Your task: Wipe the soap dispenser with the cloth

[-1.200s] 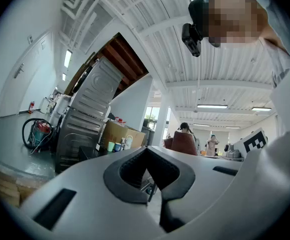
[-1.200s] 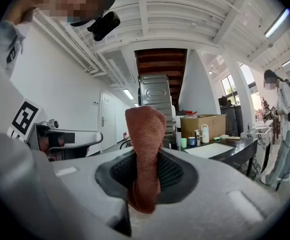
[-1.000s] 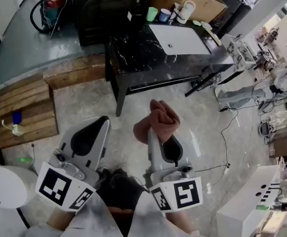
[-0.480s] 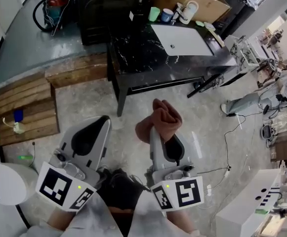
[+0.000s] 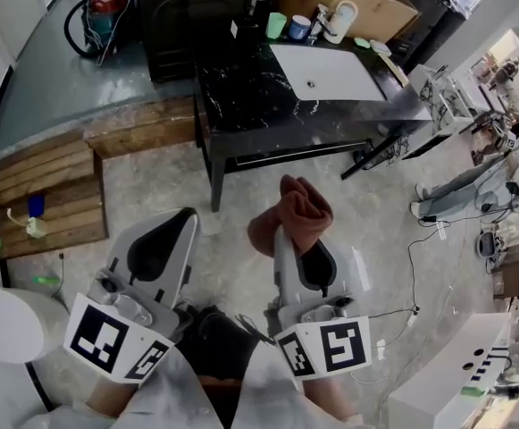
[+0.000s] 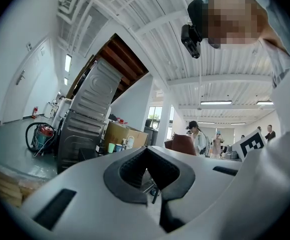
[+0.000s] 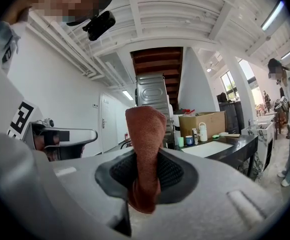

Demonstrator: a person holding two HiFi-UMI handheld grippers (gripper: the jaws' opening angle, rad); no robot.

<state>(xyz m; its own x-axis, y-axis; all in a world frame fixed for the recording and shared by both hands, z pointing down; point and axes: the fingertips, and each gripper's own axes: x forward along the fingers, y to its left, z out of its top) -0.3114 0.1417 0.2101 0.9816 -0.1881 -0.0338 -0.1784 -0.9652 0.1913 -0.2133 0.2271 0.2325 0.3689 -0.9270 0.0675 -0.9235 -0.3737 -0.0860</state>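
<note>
**Low in frame: cloth gripped, dispenser far off**

Right gripper (image 5: 286, 242) is pinching the cloth (image 5: 291, 207) upright. Left gripper (image 5: 179, 224) is sitting pressed together, empty. The likely dispenser (image 5: 339, 21) is standing at upper right on the counter (image 5: 241, 105), well apart. The cloth's loose top could snag the cups (image 5: 288, 25) beside it.

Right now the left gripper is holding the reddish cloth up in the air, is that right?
Not the left: it is the right gripper that is holding the reddish cloth up in the air. The right gripper view shows the cloth pinched between its jaws.
</note>
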